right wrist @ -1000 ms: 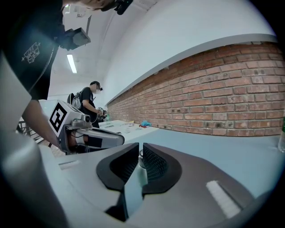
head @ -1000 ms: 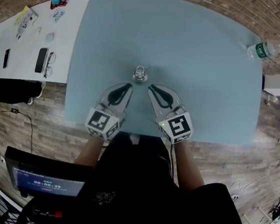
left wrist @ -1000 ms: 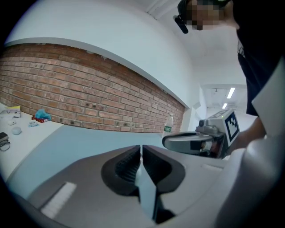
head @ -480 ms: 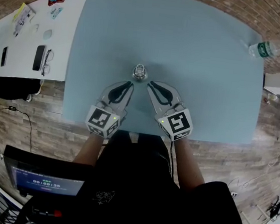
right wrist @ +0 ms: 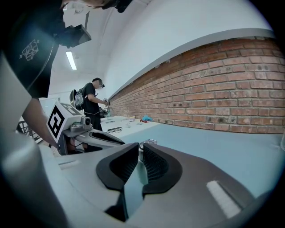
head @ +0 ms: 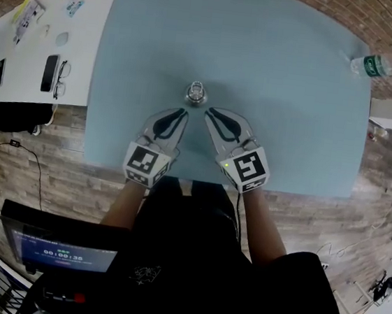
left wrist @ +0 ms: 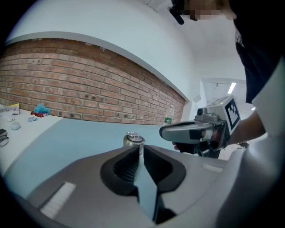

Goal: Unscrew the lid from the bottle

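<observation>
The left gripper (head: 181, 114) and the right gripper (head: 211, 111) are both closed and empty, placed much as they were a second ago. The bottle (head: 197, 94) stands upright on the blue table (head: 287, 100), just beyond and between their tips, untouched.

We see a pale blue desk (head: 262, 69) with a small bottle (head: 197, 94) standing near its middle. A plastic water bottle (head: 379, 65) stands at its far right corner.
</observation>
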Tool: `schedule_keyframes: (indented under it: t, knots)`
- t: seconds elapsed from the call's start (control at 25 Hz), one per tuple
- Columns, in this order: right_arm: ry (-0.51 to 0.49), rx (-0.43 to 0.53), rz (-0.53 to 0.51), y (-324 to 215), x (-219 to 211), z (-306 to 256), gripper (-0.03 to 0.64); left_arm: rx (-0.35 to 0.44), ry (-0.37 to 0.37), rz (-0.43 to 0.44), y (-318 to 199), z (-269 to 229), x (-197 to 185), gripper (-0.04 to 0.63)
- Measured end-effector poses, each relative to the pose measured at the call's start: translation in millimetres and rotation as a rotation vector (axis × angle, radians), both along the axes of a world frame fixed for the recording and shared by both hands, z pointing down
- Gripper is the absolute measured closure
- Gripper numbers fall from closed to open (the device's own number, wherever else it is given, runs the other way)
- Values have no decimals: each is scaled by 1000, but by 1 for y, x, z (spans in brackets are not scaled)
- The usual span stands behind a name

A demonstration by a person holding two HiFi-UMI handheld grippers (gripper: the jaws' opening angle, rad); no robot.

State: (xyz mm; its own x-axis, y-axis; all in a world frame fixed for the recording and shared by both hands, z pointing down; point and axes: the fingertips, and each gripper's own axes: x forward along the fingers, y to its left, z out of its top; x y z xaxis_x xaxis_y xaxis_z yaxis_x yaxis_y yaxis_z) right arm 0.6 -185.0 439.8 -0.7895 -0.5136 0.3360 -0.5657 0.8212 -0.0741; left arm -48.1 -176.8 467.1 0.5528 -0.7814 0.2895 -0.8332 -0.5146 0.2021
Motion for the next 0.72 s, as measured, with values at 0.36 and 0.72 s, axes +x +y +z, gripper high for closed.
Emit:
schedule_keyframes:
  t: [0.36, 0.72]
  knots:
    - [21, -16, 3, 1, 4, 6, 583, -11, -33, -16, -3, 13, -3, 566]
    - [26, -24, -3, -1, 2, 10, 583, -8, -78, -14, -5, 17, -2, 566]
